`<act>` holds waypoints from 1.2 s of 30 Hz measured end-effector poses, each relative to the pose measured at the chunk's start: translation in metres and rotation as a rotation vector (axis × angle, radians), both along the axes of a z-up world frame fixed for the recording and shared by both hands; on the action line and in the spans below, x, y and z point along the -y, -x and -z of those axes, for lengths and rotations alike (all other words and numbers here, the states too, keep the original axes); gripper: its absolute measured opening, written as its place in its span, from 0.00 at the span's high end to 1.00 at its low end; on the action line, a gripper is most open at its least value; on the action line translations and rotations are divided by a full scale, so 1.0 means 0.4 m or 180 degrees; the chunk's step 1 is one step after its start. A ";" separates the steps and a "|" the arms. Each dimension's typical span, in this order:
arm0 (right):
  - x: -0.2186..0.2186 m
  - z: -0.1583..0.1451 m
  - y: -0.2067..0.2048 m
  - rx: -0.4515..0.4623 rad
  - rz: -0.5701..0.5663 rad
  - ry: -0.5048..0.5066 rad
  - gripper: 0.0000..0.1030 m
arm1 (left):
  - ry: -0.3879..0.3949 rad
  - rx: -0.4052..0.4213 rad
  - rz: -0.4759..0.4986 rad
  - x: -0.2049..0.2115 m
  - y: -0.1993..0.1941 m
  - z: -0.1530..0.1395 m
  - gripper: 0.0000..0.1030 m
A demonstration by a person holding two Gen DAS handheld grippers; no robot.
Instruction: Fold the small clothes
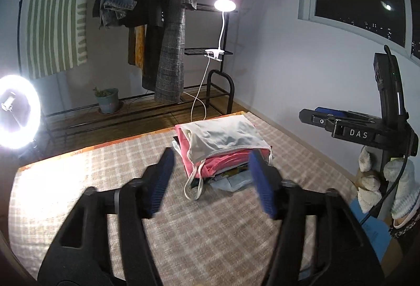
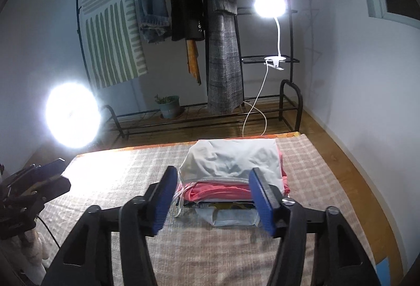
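Note:
A stack of folded small clothes (image 1: 223,152) (image 2: 231,181) sits near the far edge of a checked beige cloth (image 1: 105,181) (image 2: 210,254). A white garment (image 1: 225,135) (image 2: 231,160) with thin straps lies on top, over a pink one (image 1: 225,161) (image 2: 218,190) and darker and pale blue pieces below. My left gripper (image 1: 211,181) is open, held back from the stack with nothing between its blue pads (image 1: 160,181). My right gripper (image 2: 212,196) is also open and empty, short of the stack's near side. The right gripper's body (image 1: 367,128) shows at the right of the left wrist view.
A black clothes rack (image 2: 210,36) with hanging coats, jeans and a striped cloth stands against the far wall. A clip lamp (image 2: 269,6) and a ring light (image 1: 15,112) glare brightly. A potted plant (image 2: 169,106) sits on the rack base. Soft toys (image 1: 372,181) lie at the right.

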State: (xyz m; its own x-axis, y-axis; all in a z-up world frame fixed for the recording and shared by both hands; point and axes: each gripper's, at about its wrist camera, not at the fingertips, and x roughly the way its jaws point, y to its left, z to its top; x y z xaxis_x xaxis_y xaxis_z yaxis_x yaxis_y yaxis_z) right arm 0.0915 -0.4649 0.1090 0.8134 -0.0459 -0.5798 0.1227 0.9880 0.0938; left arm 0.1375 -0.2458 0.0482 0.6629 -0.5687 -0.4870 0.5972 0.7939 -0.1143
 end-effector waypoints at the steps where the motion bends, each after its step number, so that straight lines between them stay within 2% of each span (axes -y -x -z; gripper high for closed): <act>1: -0.002 -0.001 0.008 0.0004 0.0022 0.0004 0.34 | 0.0014 0.0004 0.0000 -0.006 0.009 -0.003 0.26; 6: -0.017 -0.020 0.053 0.0107 0.0106 0.0090 0.13 | -0.0020 0.0086 -0.0048 -0.021 0.055 -0.009 0.10; 11: -0.036 -0.040 0.073 0.0201 0.0128 0.0185 0.00 | -0.0075 0.0159 -0.0120 -0.022 0.078 -0.006 0.03; 23: -0.074 -0.046 0.098 0.0243 0.0088 0.0281 0.00 | -0.0152 -0.0013 -0.0328 -0.023 0.083 0.014 0.01; 36: -0.079 -0.025 0.102 0.0180 0.0064 0.0283 0.00 | -0.0237 0.0061 -0.0290 -0.013 0.102 0.016 0.00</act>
